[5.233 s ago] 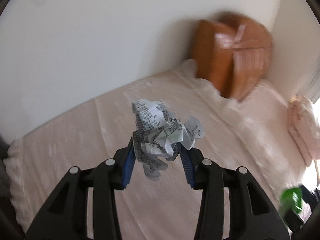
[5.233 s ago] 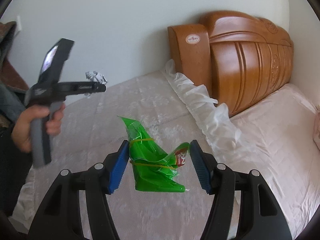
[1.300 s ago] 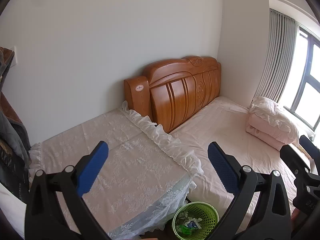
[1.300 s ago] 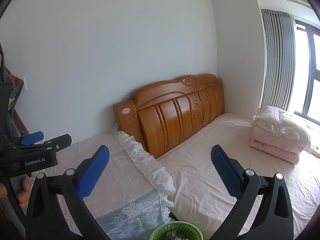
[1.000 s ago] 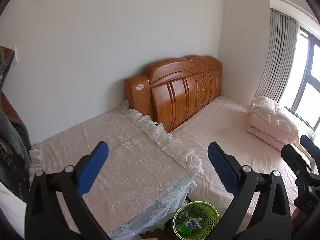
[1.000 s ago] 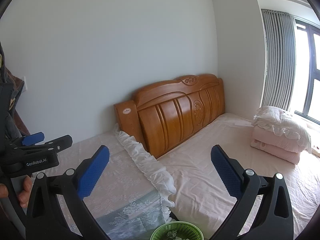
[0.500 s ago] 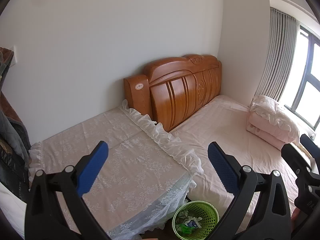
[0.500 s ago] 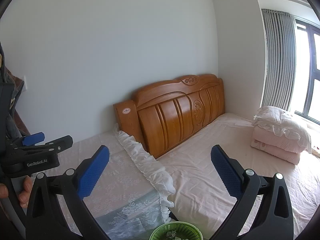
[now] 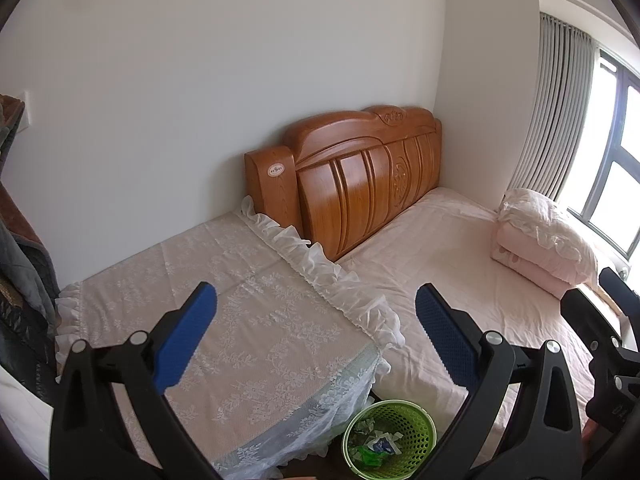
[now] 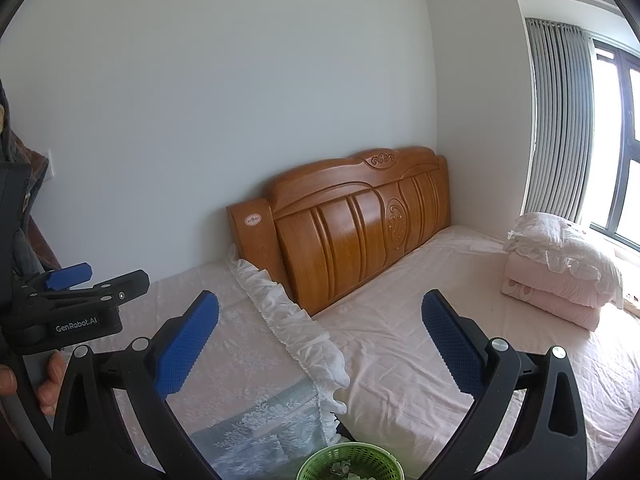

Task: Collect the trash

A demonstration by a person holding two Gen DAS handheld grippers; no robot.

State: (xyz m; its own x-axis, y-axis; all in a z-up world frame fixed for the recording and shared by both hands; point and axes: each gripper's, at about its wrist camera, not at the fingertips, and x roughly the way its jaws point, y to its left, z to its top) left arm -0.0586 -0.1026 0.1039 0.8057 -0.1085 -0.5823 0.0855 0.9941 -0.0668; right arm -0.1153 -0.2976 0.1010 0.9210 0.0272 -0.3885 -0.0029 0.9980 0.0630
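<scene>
Both grippers empty, held above the floor gap at the bed's near edge. Left gripper (image 9: 316,344) jaws spread wide, nothing between the blue pads (image 9: 185,336). Right gripper (image 10: 320,344) the same, jaws wide apart, nothing gripped. In the right wrist view the left gripper also shows at the left edge, held by a hand (image 10: 48,380).

Green mesh basket (image 9: 390,438) stands on the floor below both grippers, just beside the hanging lace edge of the low table's cloth (image 9: 256,344) and the near edge of the bed (image 9: 452,276). Trash sits inside it: crumpled printed paper (image 9: 366,426) toward the basket's left rim, green plastic wrapper (image 9: 370,454) toward the near rim. Right wrist view catches only the basket's top rim at the bottom edge, some paper visible inside.

Lace cloth top is bare. Wooden headboard (image 9: 360,176) stands against the wall at the bed's far edge. Folded pink quilt (image 9: 544,240) lies on the bed's right edge by the window (image 9: 616,184).
</scene>
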